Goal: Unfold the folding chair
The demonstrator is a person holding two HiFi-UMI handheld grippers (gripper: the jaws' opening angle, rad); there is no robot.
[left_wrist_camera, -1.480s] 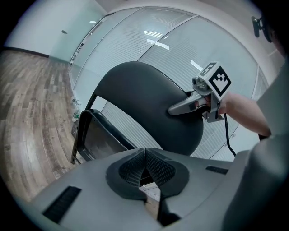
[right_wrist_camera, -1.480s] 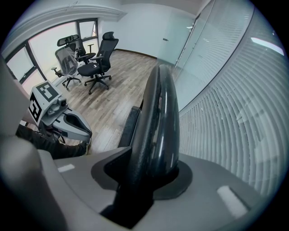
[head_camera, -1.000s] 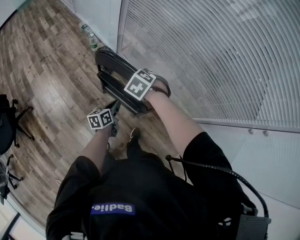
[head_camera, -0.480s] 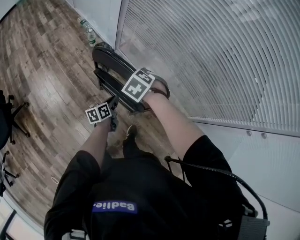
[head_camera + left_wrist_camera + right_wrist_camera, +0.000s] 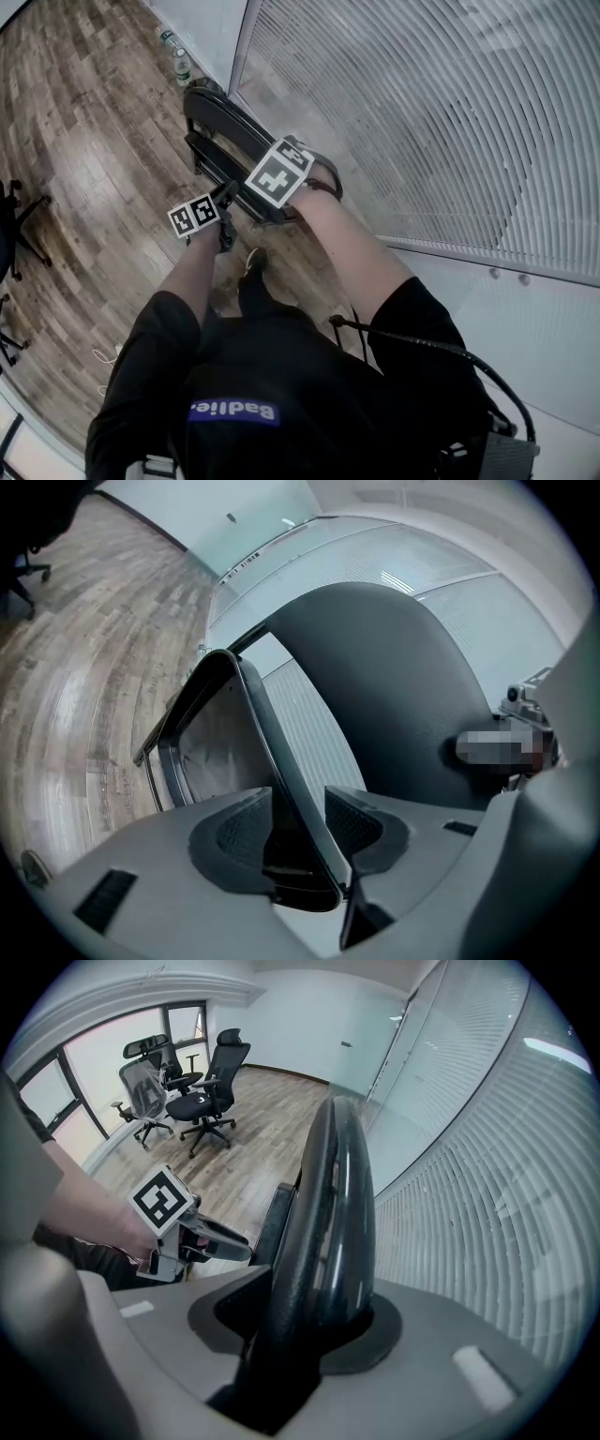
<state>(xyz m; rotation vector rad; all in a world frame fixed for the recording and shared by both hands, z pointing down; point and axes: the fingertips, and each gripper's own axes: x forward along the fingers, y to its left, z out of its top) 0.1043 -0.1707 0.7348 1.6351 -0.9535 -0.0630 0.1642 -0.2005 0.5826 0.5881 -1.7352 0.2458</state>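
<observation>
folding chair (image 5: 223, 120) partly hidden, office chair (image 5: 7, 225) cropped

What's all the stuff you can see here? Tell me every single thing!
Folding chair: one, black, standing beside the blinds.
Blinds: one wall of them, white, on the right.
Floor: wood, brown, under everything.
Bottles: two it seems, clear with green, on the floor past the chair.
Office chairs: at least two, black and grey, by the far window.
Cable: one, black, at the person's right side.
Shirt: one, black, on the person.
Right tool: one, grey, shut on the chair's top edge.
Left tool: one, grey; its jaws have just been opening, with a thin chair edge between them.
</observation>
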